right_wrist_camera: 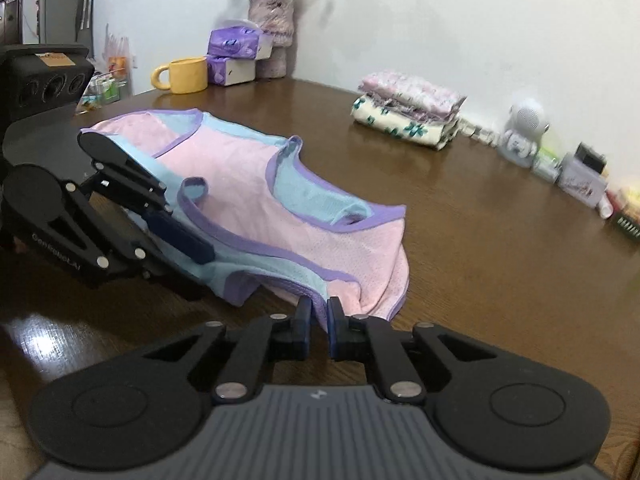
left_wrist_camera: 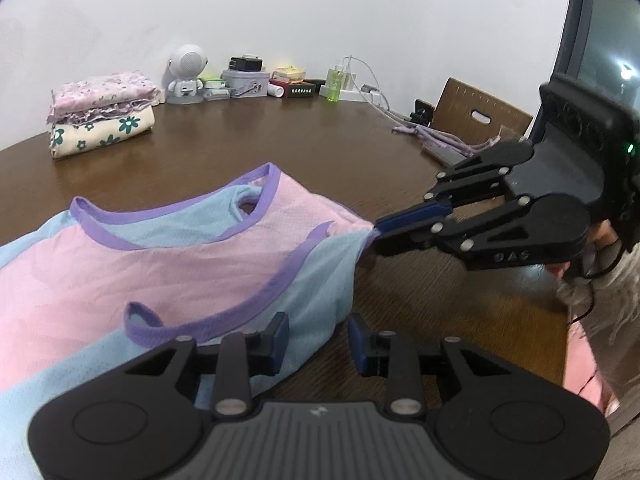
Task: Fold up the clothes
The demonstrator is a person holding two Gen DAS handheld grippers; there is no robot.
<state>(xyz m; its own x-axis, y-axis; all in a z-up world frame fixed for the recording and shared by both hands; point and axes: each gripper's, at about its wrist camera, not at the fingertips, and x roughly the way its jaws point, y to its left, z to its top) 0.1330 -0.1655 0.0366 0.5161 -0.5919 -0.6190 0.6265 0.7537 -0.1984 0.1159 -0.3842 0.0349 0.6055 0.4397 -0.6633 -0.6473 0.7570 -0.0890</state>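
A pink and light-blue mesh tank top [left_wrist_camera: 168, 264] with purple trim lies on the brown table [left_wrist_camera: 280, 140]. My left gripper [left_wrist_camera: 318, 342] is open, its left finger over the top's blue near edge. My right gripper [left_wrist_camera: 378, 236] is shut on the top's corner and pulls it taut. In the right wrist view the tank top [right_wrist_camera: 256, 200] spreads ahead, my right gripper [right_wrist_camera: 319, 316] pinches its purple-trimmed corner, and my left gripper [right_wrist_camera: 188, 240] sits open at the blue edge on the left.
A stack of folded clothes [left_wrist_camera: 100, 116] sits at the far left by the wall, also in the right wrist view [right_wrist_camera: 408, 116]. A small white robot figure [left_wrist_camera: 186, 76], boxes and a bottle [left_wrist_camera: 334, 84] line the wall. A yellow mug [right_wrist_camera: 184, 76], tissue packs and a vase [right_wrist_camera: 272, 36] stand far back.
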